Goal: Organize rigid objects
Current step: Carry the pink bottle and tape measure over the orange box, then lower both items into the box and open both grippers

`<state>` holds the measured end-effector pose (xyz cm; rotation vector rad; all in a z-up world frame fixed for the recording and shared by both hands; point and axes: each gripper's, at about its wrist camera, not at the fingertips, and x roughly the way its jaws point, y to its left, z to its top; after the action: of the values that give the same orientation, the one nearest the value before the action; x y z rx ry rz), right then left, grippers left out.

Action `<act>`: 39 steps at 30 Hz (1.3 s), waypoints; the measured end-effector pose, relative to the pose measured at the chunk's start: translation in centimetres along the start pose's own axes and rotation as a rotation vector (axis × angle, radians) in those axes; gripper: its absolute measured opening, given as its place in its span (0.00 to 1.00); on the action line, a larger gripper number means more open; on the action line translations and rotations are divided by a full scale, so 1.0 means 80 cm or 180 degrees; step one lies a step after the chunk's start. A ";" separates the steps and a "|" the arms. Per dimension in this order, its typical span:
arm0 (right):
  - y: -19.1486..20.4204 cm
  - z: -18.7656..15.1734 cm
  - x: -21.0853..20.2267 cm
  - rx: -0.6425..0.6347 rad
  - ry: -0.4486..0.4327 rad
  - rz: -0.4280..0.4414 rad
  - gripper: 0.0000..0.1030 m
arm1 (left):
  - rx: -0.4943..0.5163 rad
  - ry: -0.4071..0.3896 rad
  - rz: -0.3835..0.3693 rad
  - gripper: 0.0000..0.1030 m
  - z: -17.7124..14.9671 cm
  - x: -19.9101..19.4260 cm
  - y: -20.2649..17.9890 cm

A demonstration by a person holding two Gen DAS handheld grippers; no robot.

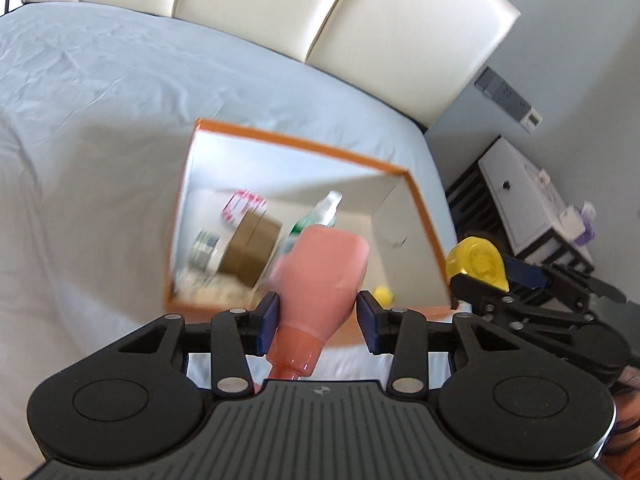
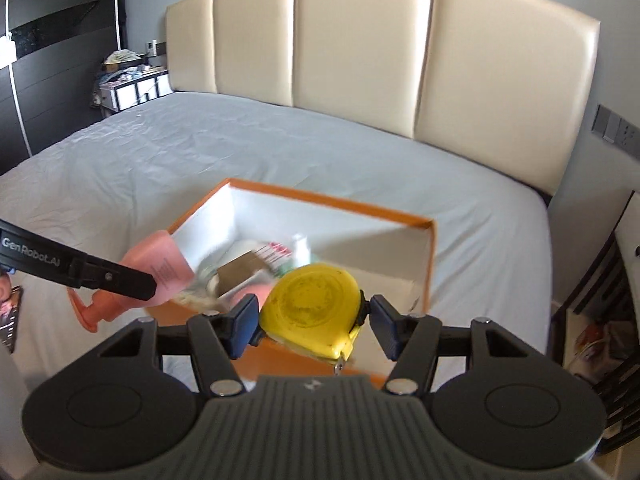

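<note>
**Bottle and tape measure held above the orange box**

The left tool (image 1: pixel 318 316) grips a salmon-pink bottle (image 1: pixel 320 276), smooth and flat-sided, neck toward the camera. The right tool (image 2: pixel 310 320) clamps a round yellow tape measure (image 2: pixel 312 312), scuffed on its face. Both hang over the near edge of an orange-rimmed, white-lined box (image 2: pixel 332 200) on the bed (image 2: pixel 200 148), with blurred items inside.

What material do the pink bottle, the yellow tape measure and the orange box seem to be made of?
Pink bottle: probably plastic, smooth with a soft sheen.
Yellow tape measure: hard moulded plastic, by its embossed round face, scuffed.
Orange box: likely cardboard, with thin straight walls, matte white inside.
</note>
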<state>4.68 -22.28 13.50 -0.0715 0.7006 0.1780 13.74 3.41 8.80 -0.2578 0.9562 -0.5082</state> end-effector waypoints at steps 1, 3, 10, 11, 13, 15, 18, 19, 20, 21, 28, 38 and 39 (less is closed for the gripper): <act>-0.005 0.006 0.007 -0.0016 0.0013 -0.0046 0.59 | -0.0040 -0.0016 -0.0043 0.46 0.008 0.008 -0.004; -0.017 0.018 0.022 0.0012 0.0078 -0.0082 0.59 | -0.0086 -0.0042 -0.0113 0.46 0.023 0.021 -0.011; -0.036 0.036 0.107 -0.0168 0.0568 -0.0080 0.59 | -0.0237 0.0035 -0.0235 0.46 0.055 0.090 -0.028; -0.033 0.037 0.125 -0.0290 0.0655 -0.0104 0.59 | -0.0247 0.0042 -0.0257 0.46 0.056 0.097 -0.026; -0.030 0.034 0.156 -0.0490 0.0782 -0.0163 0.59 | -0.0241 0.0030 -0.0281 0.45 0.053 0.110 -0.019; -0.029 0.032 0.184 -0.0597 0.0915 -0.0158 0.59 | -0.0226 0.0029 -0.0275 0.45 0.051 0.118 -0.009; -0.029 0.031 0.222 -0.0676 0.1097 -0.0122 0.59 | -0.0328 0.0041 -0.0274 0.45 0.051 0.128 0.011; -0.027 0.030 0.232 -0.0732 0.1146 -0.0132 0.59 | -0.0363 0.0039 -0.0263 0.45 0.052 0.131 0.017; -0.025 0.028 0.242 -0.0802 0.1188 -0.0156 0.59 | -0.0382 0.0024 -0.0257 0.45 0.054 0.131 0.021; -0.022 0.028 0.252 -0.0882 0.1236 -0.0182 0.59 | -0.0393 0.0009 -0.0267 0.45 0.056 0.131 0.023; -0.018 0.033 0.298 -0.1062 0.1495 -0.0359 0.59 | -0.0524 0.0040 -0.0396 0.44 0.059 0.135 0.038; -0.007 0.026 0.245 -0.1284 0.1121 -0.0587 0.69 | -0.0620 0.0058 -0.0341 0.37 0.053 0.132 0.035; -0.009 0.026 0.232 -0.1269 0.1040 -0.0590 0.70 | -0.0625 0.0052 -0.0369 0.34 0.052 0.132 0.032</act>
<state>20.05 -20.15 3.12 -0.5550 0.9710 0.1267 22.98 0.07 2.50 -0.4887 1.0123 -0.5233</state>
